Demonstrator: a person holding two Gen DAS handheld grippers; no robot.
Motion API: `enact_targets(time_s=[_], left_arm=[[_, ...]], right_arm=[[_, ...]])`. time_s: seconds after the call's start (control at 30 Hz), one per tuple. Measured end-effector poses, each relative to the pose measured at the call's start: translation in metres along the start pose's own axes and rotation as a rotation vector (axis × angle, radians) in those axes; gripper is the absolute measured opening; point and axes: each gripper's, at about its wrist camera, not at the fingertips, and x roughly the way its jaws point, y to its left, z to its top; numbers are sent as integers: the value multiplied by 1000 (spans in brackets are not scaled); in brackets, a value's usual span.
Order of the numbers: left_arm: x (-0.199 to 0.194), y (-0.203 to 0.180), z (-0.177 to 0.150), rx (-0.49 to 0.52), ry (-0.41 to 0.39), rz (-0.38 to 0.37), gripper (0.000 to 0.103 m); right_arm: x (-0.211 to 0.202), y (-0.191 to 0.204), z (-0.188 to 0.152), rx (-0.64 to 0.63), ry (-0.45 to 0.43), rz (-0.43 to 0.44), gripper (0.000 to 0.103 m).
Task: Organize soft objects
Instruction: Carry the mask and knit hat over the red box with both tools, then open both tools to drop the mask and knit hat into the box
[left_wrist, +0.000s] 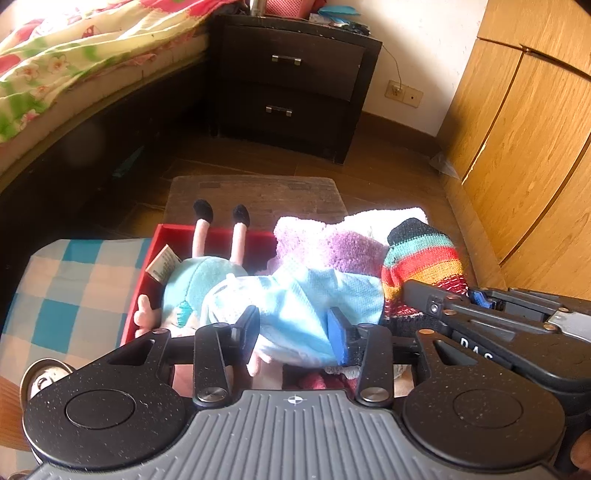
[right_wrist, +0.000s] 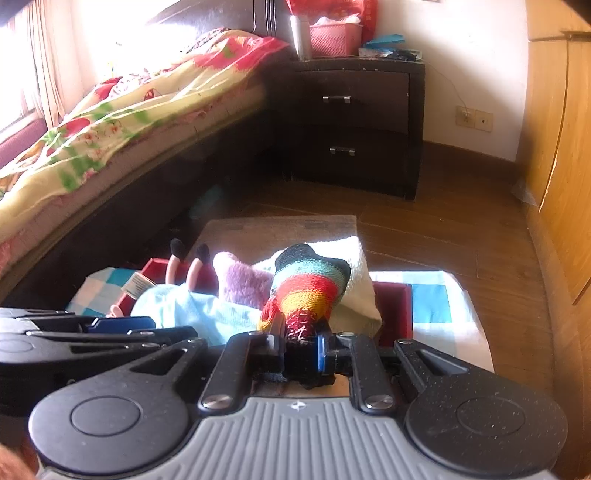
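Observation:
A red box (left_wrist: 147, 266) on a checked cloth holds a plush doll (left_wrist: 195, 284) in a teal dress, its legs sticking over the far rim. My left gripper (left_wrist: 295, 328) is shut on a light blue cloth (left_wrist: 303, 299) lying over the doll. A purple fluffy towel (left_wrist: 332, 247) and a white towel (right_wrist: 358, 273) lie beside it. My right gripper (right_wrist: 301, 354) is shut on a rainbow striped knitted sock (right_wrist: 310, 288), holding it by its dark cuff above the towels. The right gripper also shows in the left wrist view (left_wrist: 436, 306), next to the sock (left_wrist: 424, 258).
A bed (right_wrist: 110, 122) with a floral quilt runs along the left. A dark nightstand (right_wrist: 362, 122) stands at the back. Wooden wardrobe doors (left_wrist: 524, 147) line the right. A brown mat (left_wrist: 255, 195) lies beyond the box. A metal can (left_wrist: 44, 376) sits at lower left.

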Motion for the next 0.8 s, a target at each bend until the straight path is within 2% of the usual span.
enact_targets(time_s=[0.2, 0.37, 0.8], left_arm=[[-4, -4, -2, 19, -5, 14, 56], [-11, -5, -1, 14, -16, 27, 67], [-32, -14, -3, 38, -35, 45, 72]], right_arm=[[-2, 0, -1, 0, -3, -15, 1], [-11, -9, -1, 34, 3, -29, 16], [-33, -12, -2, 46, -1, -37, 20]])
